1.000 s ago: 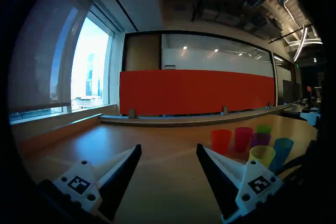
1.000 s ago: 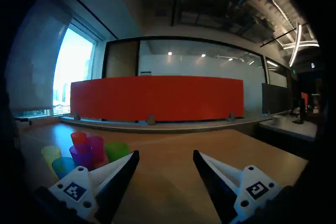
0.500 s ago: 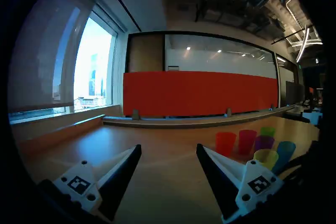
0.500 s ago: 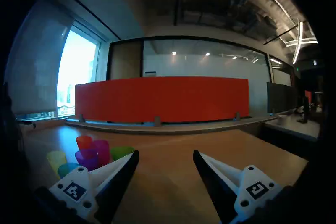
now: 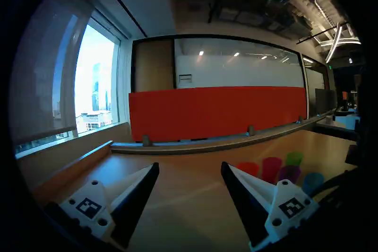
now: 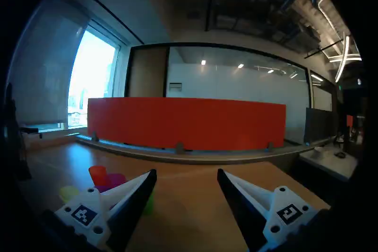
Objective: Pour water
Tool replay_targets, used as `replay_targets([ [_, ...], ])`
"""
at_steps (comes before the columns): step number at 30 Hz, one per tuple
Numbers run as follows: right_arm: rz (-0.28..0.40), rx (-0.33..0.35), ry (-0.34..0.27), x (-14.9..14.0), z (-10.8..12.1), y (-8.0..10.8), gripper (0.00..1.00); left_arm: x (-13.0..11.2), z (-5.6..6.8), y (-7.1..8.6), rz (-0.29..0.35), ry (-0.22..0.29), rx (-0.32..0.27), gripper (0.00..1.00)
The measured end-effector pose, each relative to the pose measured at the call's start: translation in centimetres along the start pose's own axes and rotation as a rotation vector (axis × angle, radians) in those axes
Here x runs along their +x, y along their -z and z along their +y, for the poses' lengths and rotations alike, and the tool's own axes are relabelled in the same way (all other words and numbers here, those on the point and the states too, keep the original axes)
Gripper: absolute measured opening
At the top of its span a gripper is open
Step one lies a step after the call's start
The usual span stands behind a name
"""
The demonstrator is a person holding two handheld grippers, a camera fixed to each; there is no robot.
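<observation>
**Both tools released, cups off to one side**

My left tool hangs spread open over the surface, with nothing between its fingers. The coloured cups stand clustered just past its right finger, partly hidden behind it. My right tool is open and empty too, and the red cup shows beyond its left finger. Bare wood runs ahead of both tools to the far edge under the red panel. The window wall bounds the left side.
</observation>
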State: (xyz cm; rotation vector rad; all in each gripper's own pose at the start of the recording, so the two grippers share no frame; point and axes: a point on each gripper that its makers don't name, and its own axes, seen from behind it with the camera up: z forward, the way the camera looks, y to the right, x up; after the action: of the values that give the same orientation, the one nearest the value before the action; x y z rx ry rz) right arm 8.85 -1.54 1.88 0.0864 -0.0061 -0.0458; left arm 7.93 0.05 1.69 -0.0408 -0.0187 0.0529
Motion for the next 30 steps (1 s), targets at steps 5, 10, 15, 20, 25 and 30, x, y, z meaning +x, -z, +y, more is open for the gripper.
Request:
replay_targets([
  [5, 0.006, 0.011, 0.011, 3.1, 0.2, -0.4, 0.99, 1.9, 0.3, -0.4, -0.013, -0.004, -0.026, 0.97],
  [10, 0.012, 0.02, 0.018, 5.8, 0.4, -0.7, 0.99, 3.6, 0.5, -0.9, -0.033, 0.003, -0.042, 0.98],
  [15, 0.004, 0.044, 0.004, 8.1, 0.1, -0.9, 0.99, 6.2, 0.5, -1.4, -0.03, 0.006, -0.064, 0.97],
  [20, -0.013, 0.076, -0.015, 10.0, -0.2, -0.9, 0.99, 9.8, 0.5, -1.6, -0.002, 0.013, -0.083, 0.98],
  [25, -0.027, 0.113, -0.034, 10.4, -0.7, -0.9, 0.99, 11.8, 1.2, -1.6, 0.013, 0.035, -0.133, 0.97],
  [30, -0.037, 0.138, -0.044, 10.0, -0.8, -0.9, 0.99, 11.7, 1.8, -1.7, -0.001, 0.069, -0.175, 0.97],
])
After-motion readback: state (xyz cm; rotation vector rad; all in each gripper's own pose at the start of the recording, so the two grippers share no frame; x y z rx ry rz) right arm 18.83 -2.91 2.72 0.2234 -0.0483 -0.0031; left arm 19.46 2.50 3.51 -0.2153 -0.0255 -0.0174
